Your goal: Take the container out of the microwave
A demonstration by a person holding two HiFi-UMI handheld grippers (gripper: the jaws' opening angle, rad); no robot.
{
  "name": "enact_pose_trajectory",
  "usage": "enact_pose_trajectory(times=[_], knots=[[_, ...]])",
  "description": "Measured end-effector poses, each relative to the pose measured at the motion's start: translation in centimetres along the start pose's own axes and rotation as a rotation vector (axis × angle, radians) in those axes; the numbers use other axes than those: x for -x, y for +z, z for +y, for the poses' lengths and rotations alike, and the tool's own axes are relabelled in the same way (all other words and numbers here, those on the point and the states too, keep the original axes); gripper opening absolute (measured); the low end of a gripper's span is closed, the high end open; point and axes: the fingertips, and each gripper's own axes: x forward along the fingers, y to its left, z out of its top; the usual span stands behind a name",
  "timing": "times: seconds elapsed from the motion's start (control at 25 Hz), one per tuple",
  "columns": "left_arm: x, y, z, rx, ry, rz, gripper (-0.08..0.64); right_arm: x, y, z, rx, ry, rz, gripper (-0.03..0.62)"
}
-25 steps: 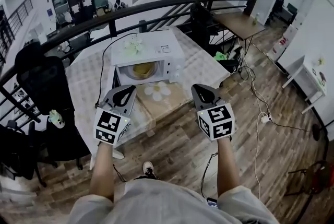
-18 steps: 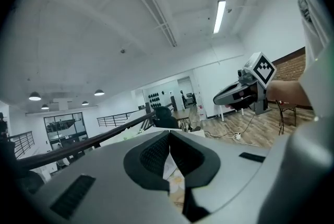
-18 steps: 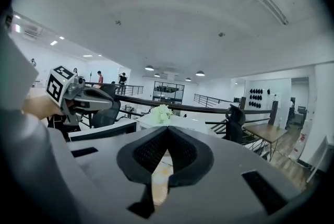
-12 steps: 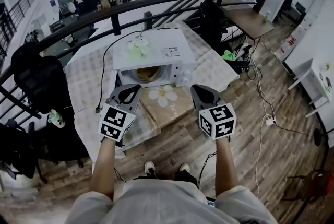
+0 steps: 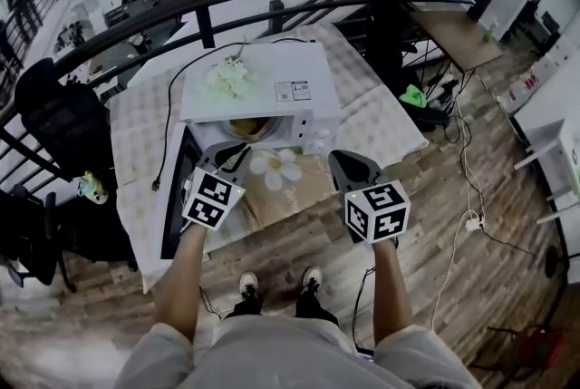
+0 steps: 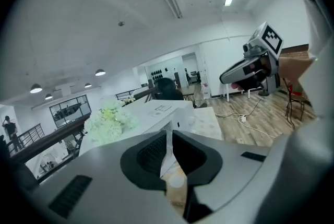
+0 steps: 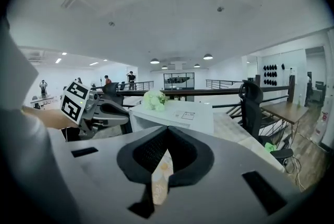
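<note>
Two hand-held grippers are held out over a table draped in a pale checked cloth [image 5: 136, 138], on which a white box-shaped microwave oven [image 5: 272, 59] is set at twelve o'clock from them. Its dark door [image 5: 174, 197] is swung wide open toward eight o'clock, and a round yellowish container [image 5: 248, 126] is seen inside the cavity, just behind the front edge. A bunch of pale green-white flowers [image 5: 227, 77] lies on the oven's top, a black cable [image 5: 168, 120] runs down at nine o'clock, and a brown mat printed with a white flower [image 5: 288, 186] is spread in front. A curved black railing [image 5: 181, 11] passes behind the table, and a black office chair [image 5: 54, 106] is parked at ten o'clock. Both forearms are stretched forward, the tools tilted slightly downward. The left gripper [image 5: 234, 149] [image 6: 168, 131] is near the cavity's lower left; its jaws are opening, a narrow slit between them, nothing in it. The right gripper [image 5: 340, 159] [image 7: 166, 133] is held beside the mat's right edge, jaw tips together and empty.
</note>
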Motion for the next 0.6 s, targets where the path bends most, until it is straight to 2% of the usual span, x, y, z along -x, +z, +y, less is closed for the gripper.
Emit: enact_pose_trajectory(times=[0.12,0.32,0.44,0.6], knots=[[-3.6,-2.3,0.3,-0.005,0.005,0.080,0.084,-1.4,-1.4,-2.0,-0.029,0.000,0.033,0.012],[-9.7,-6.6,1.2,-0.058,0.000,0.212,0.109,-3.7,-4.1,-4.7,-0.109,0.024,0.070,0.008],[-12.8,-9.4,1.7,-0.119,-0.001,0.294,0.118,-4.6,-5.7,-5.7,-0.132,0.034,0.106,0.008],[-16.8,-13.1,1.8,-0.242,-0.025,0.412,0.129,-5.8,-7.6,-7.1,-0.129,0.019,0.148,0.012]])
